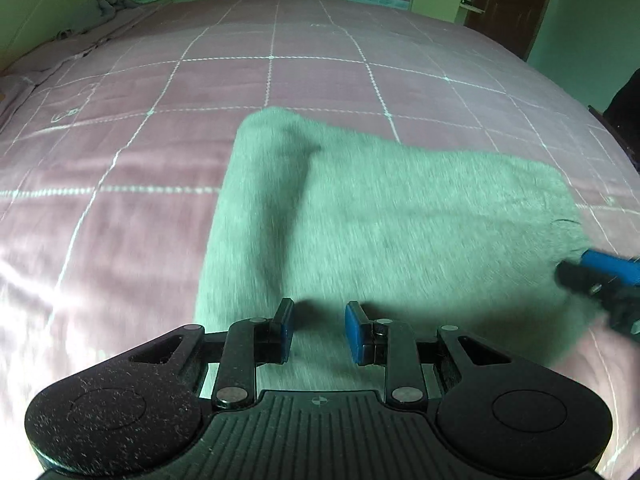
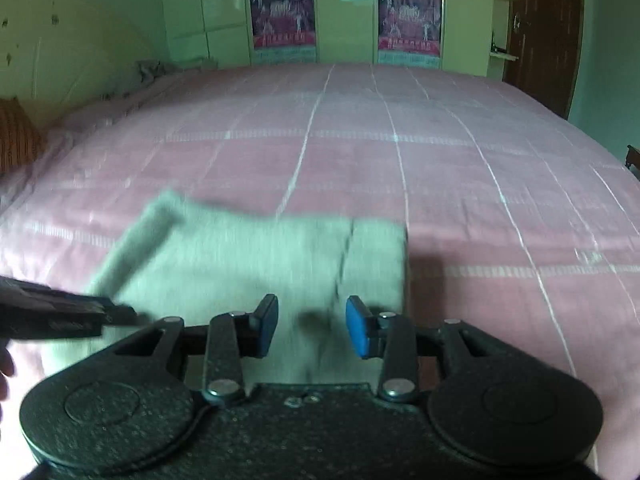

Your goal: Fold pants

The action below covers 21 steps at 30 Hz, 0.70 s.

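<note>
Left gripper [image 1: 319, 330] and right gripper [image 2: 312, 326], jaws apart, over folded pants [image 1: 380, 216].

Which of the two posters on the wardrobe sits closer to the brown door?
The right-hand poster, the one next to the brown wooden door. The left-hand poster hangs nearer the pale green wall.

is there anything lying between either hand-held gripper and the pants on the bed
Nothing visible. The grey pants lie folded on the pink bedspread, directly under the left hand-held gripper and right hand-held gripper. Both have their jaws apart with only cloth showing in the gap.
</note>
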Motion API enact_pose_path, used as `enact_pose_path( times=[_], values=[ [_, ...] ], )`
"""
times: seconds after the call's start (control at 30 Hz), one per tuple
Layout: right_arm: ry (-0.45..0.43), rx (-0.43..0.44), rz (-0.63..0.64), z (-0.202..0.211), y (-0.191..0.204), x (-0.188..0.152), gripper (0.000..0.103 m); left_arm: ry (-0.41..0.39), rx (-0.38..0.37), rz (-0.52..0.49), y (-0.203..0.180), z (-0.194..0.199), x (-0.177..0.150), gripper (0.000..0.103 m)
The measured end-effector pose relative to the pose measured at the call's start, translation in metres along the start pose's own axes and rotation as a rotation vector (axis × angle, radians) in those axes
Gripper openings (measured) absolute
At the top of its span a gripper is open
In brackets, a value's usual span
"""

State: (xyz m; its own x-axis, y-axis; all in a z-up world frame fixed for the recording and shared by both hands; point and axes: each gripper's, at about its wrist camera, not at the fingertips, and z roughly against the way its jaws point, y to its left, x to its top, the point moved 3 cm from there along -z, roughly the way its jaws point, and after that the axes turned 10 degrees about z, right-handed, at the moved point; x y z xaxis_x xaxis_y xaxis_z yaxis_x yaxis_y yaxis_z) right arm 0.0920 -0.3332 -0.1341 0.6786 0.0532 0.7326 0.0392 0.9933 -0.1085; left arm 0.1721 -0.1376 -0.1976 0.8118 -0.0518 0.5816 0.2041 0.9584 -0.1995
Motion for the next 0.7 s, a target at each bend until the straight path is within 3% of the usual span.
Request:
enact_pose_path(
  times=[0.13, 0.3, 0.43, 0.5, 0.57, 0.7],
  values=[
    [0.043, -0.041, 0.052, -0.011, 0.001, -0.026, 0.037, -0.001, 0.002, 0.037, -0.002, 0.01, -0.01, 0.028],
    [-0.016, -0.035, 0.005, 0.018, 0.004, -0.005, 0.038, 0.0, -0.003, 0.076, 0.006, 0.02, -0.017, 0.028],
    [0.076, -0.062, 0.048, 0.007, 0.007, -0.023, 0.038, 0.001, 0.011, 0.06, 0.003, 0.023, -0.022, 0.028],
    [0.051, -0.064, 0.032, 0.018, 0.008, -0.018, 0.038, -0.006, -0.007, 0.085, 0.006, 0.031, -0.022, 0.028],
    [0.013, -0.058, -0.002, 0.034, 0.007, -0.01, 0.044, -0.014, -0.005, 0.108, 0.01, 0.038, -0.021, 0.028],
    [0.038, -0.067, -0.029, 0.039, -0.005, -0.015, 0.054, -0.019, 0.001, 0.128, 0.02, 0.046, -0.021, 0.029]
  ],
)
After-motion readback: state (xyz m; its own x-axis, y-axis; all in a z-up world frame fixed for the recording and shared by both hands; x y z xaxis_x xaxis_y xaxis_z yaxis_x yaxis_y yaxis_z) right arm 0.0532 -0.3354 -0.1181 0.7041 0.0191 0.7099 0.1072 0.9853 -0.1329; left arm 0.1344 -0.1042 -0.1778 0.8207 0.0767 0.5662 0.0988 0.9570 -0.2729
